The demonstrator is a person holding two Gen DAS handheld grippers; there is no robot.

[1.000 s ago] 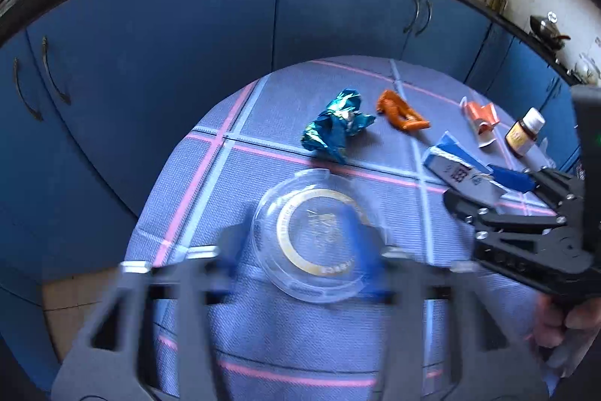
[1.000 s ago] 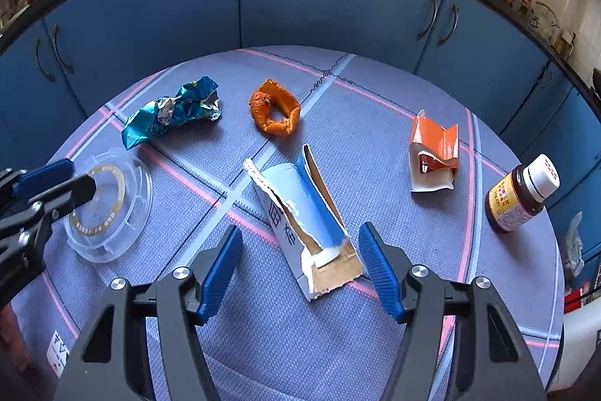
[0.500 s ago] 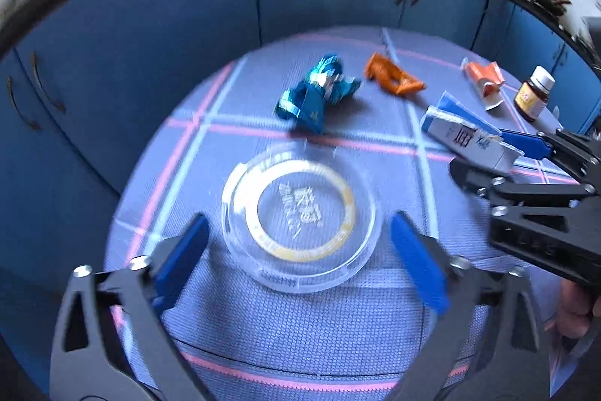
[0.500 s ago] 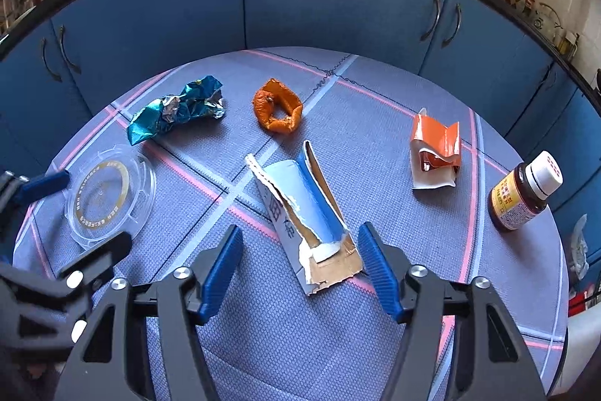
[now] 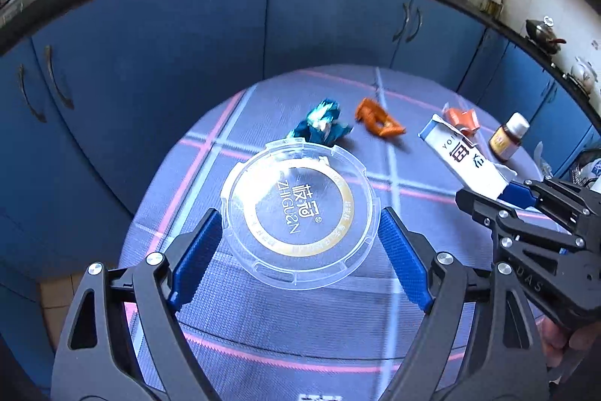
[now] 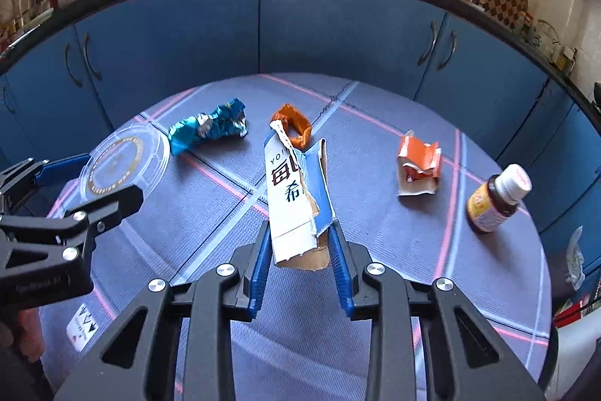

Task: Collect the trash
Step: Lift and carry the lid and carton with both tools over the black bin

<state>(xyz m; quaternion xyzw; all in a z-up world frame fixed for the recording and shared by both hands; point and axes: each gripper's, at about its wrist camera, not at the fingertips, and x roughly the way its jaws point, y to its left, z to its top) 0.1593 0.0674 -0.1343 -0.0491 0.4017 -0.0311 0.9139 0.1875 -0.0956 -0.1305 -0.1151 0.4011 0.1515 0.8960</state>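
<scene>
A clear round plastic lid with a gold ring sits between the blue pads of my left gripper. Its jaws are closing and both pads touch the lid's rim. The right wrist view shows the lid tilted and raised above the table in the left gripper. My right gripper is closing on a torn white-and-blue carton, whose lower end is pinched between the pads and lifted clear of the cloth. From the left wrist, the carton sticks up out of the right gripper.
On the round table with a grey checked cloth lie a crumpled blue foil wrapper, an orange wrapper and a crushed orange-and-white packet. A brown bottle with a white cap stands at the right edge. Blue cabinets stand behind.
The right jaws have narrowed from wide apart onto the carton, and the carton has risen and tipped upright. The left gripper has closed in on the lid and raised it off the cloth.
</scene>
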